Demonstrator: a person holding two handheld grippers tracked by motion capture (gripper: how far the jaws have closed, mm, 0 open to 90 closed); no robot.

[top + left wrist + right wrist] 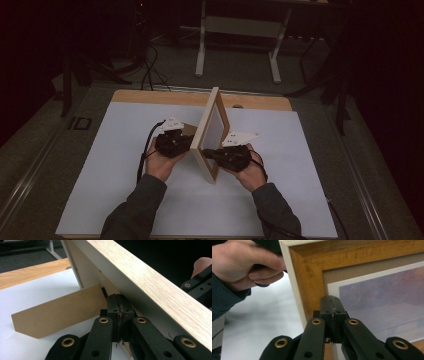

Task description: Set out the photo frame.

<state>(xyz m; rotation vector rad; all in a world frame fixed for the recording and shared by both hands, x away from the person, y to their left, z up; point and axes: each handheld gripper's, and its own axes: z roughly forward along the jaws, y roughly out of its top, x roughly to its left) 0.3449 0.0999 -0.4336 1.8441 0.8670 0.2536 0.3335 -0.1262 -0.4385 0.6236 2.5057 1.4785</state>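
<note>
A wooden picture frame (212,125) stands upright and edge-on near the middle of the white mat (120,165). Its brown cardboard easel flap (57,312) sticks out from the back and rests on the mat. My left gripper (191,144) is behind the frame, jaws shut, with its tips (118,297) against the backing beside the flap's hinge. My right gripper (207,153) is on the front side, also shut, and its tips (331,299) touch the front where the inner frame edge meets the print (384,302). Neither gripper holds anything between its jaws.
The mat lies on a wooden table (150,96) with a strip of bare wood along the far edge. Beyond the table are the white legs of a desk (201,50) and dark cables on the floor (150,70). The person's left hand (242,262) shows past the frame's corner.
</note>
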